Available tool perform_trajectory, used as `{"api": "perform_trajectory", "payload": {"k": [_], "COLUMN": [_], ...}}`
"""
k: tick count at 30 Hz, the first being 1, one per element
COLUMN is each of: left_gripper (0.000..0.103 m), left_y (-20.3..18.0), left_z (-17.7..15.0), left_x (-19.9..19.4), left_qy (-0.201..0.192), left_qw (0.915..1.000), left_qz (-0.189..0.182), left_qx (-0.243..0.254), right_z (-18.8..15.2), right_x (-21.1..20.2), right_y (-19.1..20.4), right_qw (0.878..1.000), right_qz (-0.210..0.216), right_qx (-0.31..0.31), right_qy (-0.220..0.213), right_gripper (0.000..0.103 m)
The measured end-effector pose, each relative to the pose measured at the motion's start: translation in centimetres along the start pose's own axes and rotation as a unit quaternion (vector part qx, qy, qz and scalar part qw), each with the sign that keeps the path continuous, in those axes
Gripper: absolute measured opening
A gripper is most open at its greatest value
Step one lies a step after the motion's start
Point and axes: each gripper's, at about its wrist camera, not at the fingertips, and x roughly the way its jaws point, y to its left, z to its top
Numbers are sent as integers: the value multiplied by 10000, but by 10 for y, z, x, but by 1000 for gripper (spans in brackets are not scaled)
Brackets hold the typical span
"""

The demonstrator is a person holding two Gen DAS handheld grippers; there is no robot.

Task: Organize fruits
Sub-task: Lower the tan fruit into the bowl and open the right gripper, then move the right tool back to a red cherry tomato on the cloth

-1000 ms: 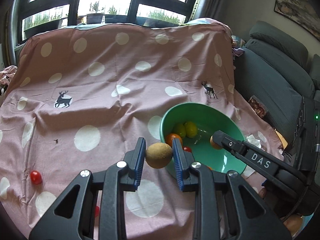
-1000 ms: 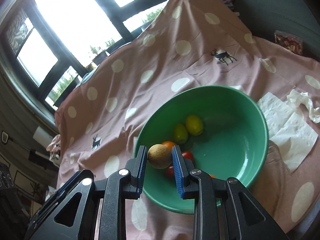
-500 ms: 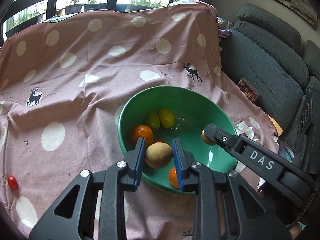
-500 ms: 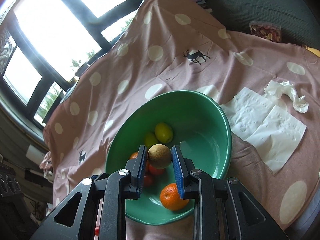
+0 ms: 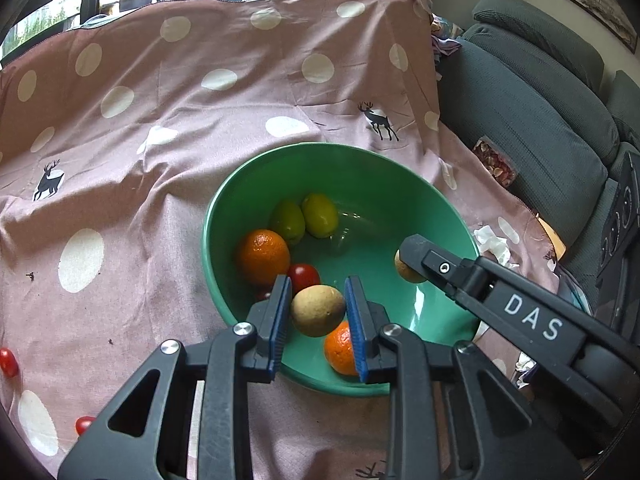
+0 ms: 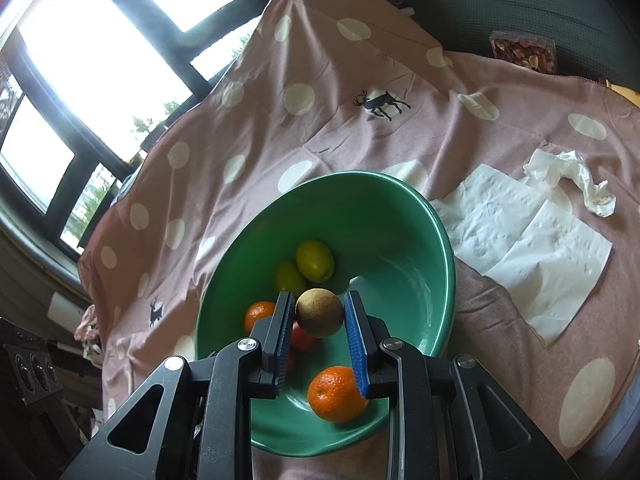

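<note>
While both jaws are clamping a brown fruit each over the green bowl (image 5: 436, 216), we are holding the left gripper (image 5: 318, 312) and right gripper (image 6: 318, 316) above its bare floor, aiming to release low, clear of the oranges (image 6: 338, 394).

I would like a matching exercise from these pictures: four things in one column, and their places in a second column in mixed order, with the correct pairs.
Things:
1. brown kiwi
2. white napkins
3. two yellow-green fruits
4. small red tomato

Places:
A. on the cloth, left of the green bowl, in the left wrist view
B. between the pads of the left gripper
C. spread on the cloth, right of the bowl
D. side by side inside the bowl, at its far side

Pairs: 1-B, 2-C, 3-D, 4-A
</note>
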Motion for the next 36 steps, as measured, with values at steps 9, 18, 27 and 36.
{"api": "perform_trajectory", "payload": {"k": [9, 18, 27, 36], "left_gripper": [28, 39, 59, 70], "left_y": [3, 3, 31, 110], "left_z": [-1, -2, -2, -22], "left_x": [5, -7, -46, -101], "left_qy": [67, -71, -364, -516], "left_qw": [9999, 9999, 9983, 9829], "left_qz": [-42, -68, 225, 1328], "left_qx": [-82, -117, -391, -1169], "right_z": [-1, -1, -3, -21], "right_x": [1, 1, -10, -19], "right_y": [0, 0, 19, 67], "right_qw": [10000, 9999, 9994, 9926], "right_qz": [-37, -153, 99, 657], "right_qx": [-34, 1, -334, -961], "right_qy": [14, 21, -24, 335], "right_gripper": [28, 28, 39, 43]}}
